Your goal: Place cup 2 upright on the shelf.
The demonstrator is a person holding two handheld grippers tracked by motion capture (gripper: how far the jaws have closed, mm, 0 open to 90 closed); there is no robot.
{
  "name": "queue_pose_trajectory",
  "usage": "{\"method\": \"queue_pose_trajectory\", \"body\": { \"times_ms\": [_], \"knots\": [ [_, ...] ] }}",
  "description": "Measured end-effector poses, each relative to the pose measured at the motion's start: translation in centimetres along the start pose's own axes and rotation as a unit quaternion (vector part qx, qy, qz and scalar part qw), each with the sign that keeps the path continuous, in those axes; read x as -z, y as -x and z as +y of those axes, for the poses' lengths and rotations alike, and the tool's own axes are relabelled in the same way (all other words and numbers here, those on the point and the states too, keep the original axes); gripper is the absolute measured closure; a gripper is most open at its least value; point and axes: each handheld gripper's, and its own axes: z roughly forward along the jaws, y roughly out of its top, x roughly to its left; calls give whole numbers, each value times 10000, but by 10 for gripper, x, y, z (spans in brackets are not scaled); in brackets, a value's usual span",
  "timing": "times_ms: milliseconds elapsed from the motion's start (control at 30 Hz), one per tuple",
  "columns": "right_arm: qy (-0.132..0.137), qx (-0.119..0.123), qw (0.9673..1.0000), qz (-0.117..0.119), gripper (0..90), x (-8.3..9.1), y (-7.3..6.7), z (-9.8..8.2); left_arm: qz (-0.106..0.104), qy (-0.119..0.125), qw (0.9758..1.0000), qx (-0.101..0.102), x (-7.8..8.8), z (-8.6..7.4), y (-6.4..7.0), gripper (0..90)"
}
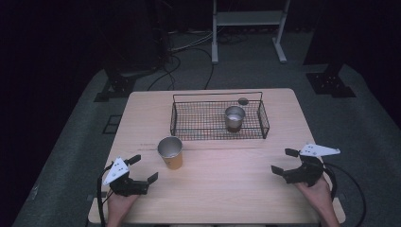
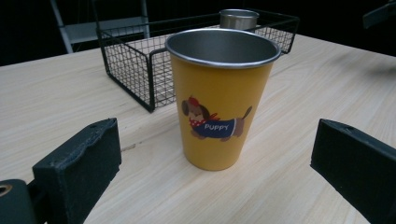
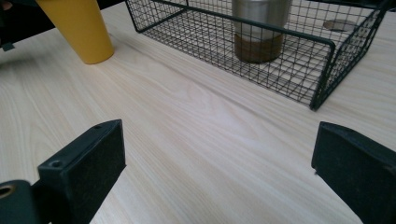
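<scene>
The yellow cup point(image 1: 170, 152) stands upright on the wooden table point(image 1: 227, 189), just in front of the wire basket point(image 1: 198, 124), near its left end. The left gripper point(image 1: 142, 169) is near the cup, jaws spread wide, holding nothing. The right gripper point(image 1: 284, 161) is well apart from the cup, also spread and empty. Inside the basket stands a steel cup point(image 1: 234, 117).
</scene>
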Motion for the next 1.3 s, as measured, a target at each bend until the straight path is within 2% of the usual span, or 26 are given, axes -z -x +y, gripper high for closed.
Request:
{"method": "queue_pose_trajectory", "body": {
  "times_ms": [200, 500, 667, 800, 900, 1067, 1300],
  "knots": [
    [126, -150, 9998, -61, 20, 4, 2, -15, -67, -42, 10000, -57, -4, 5, 2, 7],
    [83, -286, 9995, -90, 20, 2, 1, -34, -116, -142, 9998, -116, -13, 9, 1, 7],
    [-77, -200, 9997, -123, 20, -1, 0, -37, -223, -332, 9990, -218, -21, 15, -1, 7],
    [-27, -219, 9997, -111, 20, 1, 0, -38, -361, -520, 9976, -276, -29, 23, -3, 7],
    [2, -233, 9997, -88, 20, 2, 1, -38, -371, -538, 9972, -350, -33, 28, -5, 7],
    [43, -242, 9997, -81, 20, 3, 1, -39, -457, -641, 9966, -239, -37, 34, -11, 7],
    [-3, -224, 9997, -57, 20, 2, 1, -40, -559, -839, 9945, -273, -44, 34, -13, 7]
  ]
}}
